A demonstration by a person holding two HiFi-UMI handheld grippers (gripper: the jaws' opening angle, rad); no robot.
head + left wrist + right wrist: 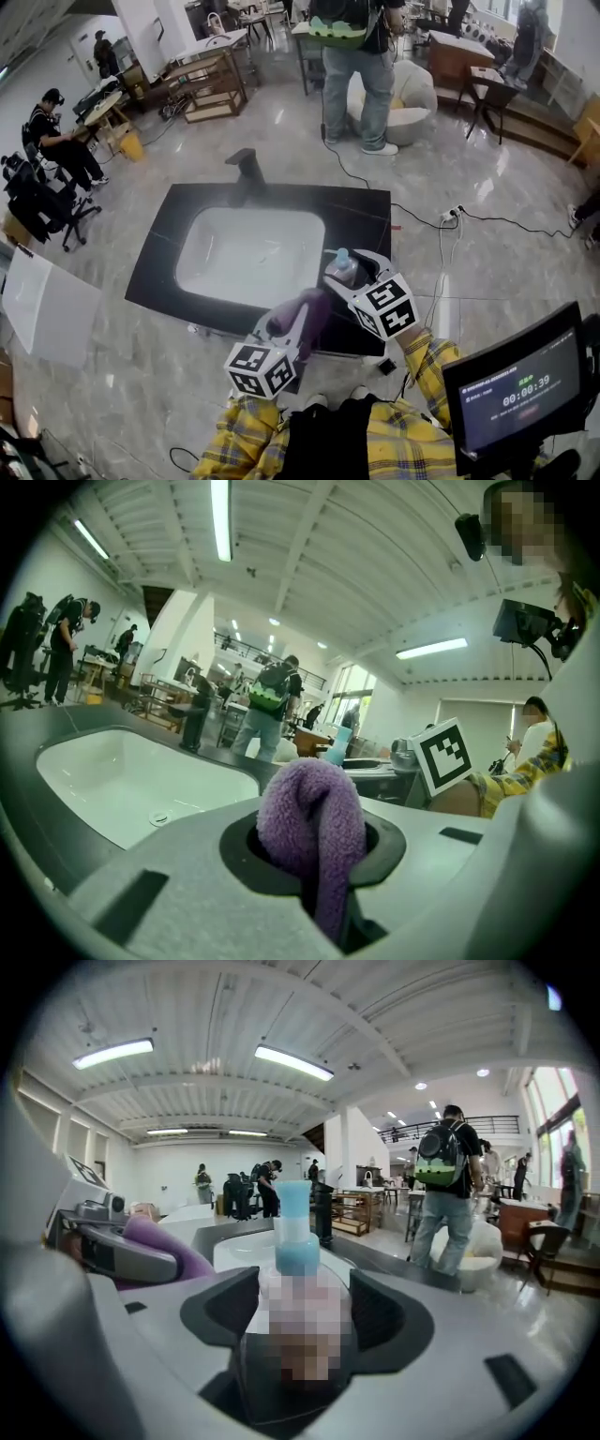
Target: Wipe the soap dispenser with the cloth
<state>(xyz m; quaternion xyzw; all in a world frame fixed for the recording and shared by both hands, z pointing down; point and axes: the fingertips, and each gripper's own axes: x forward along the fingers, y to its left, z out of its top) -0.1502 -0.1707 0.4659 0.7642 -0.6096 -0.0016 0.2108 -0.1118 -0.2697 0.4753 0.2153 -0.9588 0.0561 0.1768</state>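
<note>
The left tool (314, 860) was clamped shut on one purple cloth (311, 813), which bulged up between its jaws. The right tool (302, 1335) was closed round the one dispenser (297, 1227), gripping its body below the blue pump; no label on it could be read. Each tool bore one cube (261, 368) printed with black-and-white square markers, two in all. In the head view the dispenser was held over the black bench (367, 214), right of the single white sink (246, 255), with the cloth just beside it. One monitor (517, 389) read 00:00:39.
</note>
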